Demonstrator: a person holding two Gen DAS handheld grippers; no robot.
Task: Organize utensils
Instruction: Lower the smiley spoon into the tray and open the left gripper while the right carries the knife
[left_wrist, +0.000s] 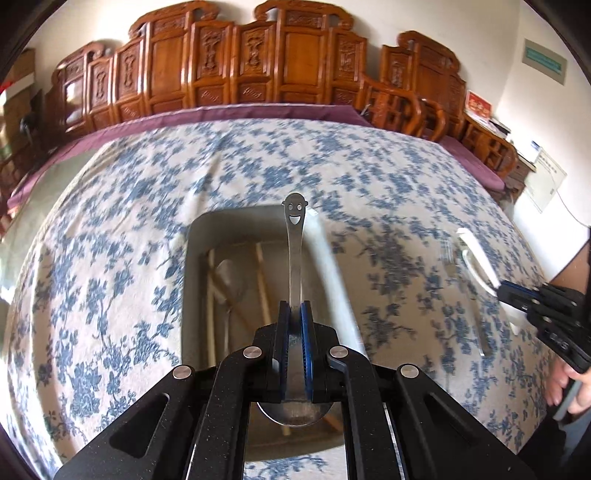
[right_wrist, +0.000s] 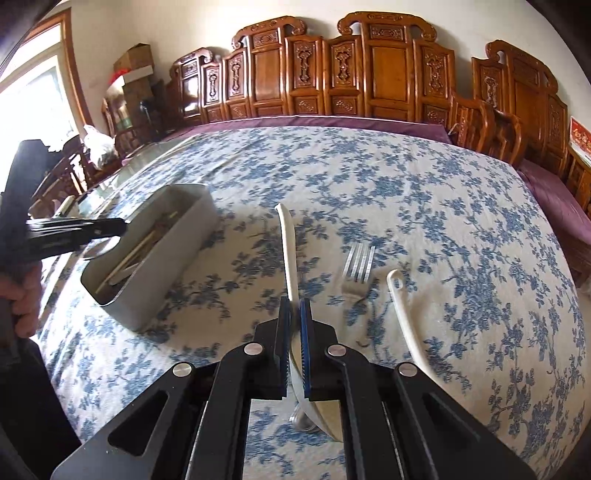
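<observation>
Left wrist view: your left gripper (left_wrist: 294, 314) is clamped on the metal spoon (left_wrist: 294, 236) by its neck, bowl toward you, smiley handle out over the grey bin (left_wrist: 192, 258), so it can drop in lengthwise. Right of the bin, your right gripper (right_wrist: 294, 310) pinches the white spoon (right_wrist: 286, 240), lifted. Beyond it the fork (right_wrist: 357, 266) and white ladle (right_wrist: 400, 306) lie on open tablecloth (right_wrist: 443, 206), well inside its edges.

Daylit interior, bright and even. In the right wrist view a window (right_wrist: 33, 85) at upper left is overexposed. Both views show strong fisheye curvature and dark corner vignetting. The floral cloth (left_wrist: 110, 258) is motion-blurred in the left wrist view; the fork (right_wrist: 358, 264) smears slightly. Shadows are soft.
</observation>
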